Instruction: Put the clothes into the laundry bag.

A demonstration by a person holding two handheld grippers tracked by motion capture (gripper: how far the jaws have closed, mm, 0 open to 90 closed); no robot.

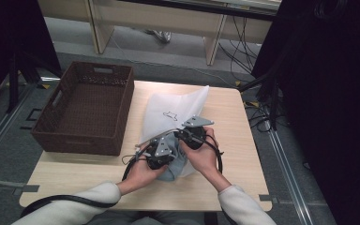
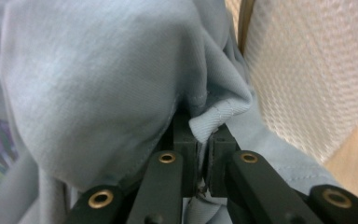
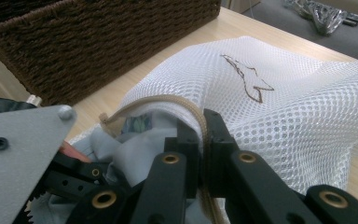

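The pale blue garment sits half inside the white mesh bag, right of the wicker basket. The left tool clamps a garment fold to feed it in; the right tool pinches the bag's rim, holding the mouth agape.

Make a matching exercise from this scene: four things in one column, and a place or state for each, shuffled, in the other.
Things:
1. dark brown woven wicker basket
2. white mesh laundry bag
3. pale blue-grey cloth garment
4. left gripper

Places or states:
A. jaws shut on a fold of fabric
B. stands on the table's left part, nothing inside
C. bunched at the bag's mouth, partly inside
D. tan rim pinched by the right gripper

Pairs: 1-B, 2-D, 3-C, 4-A
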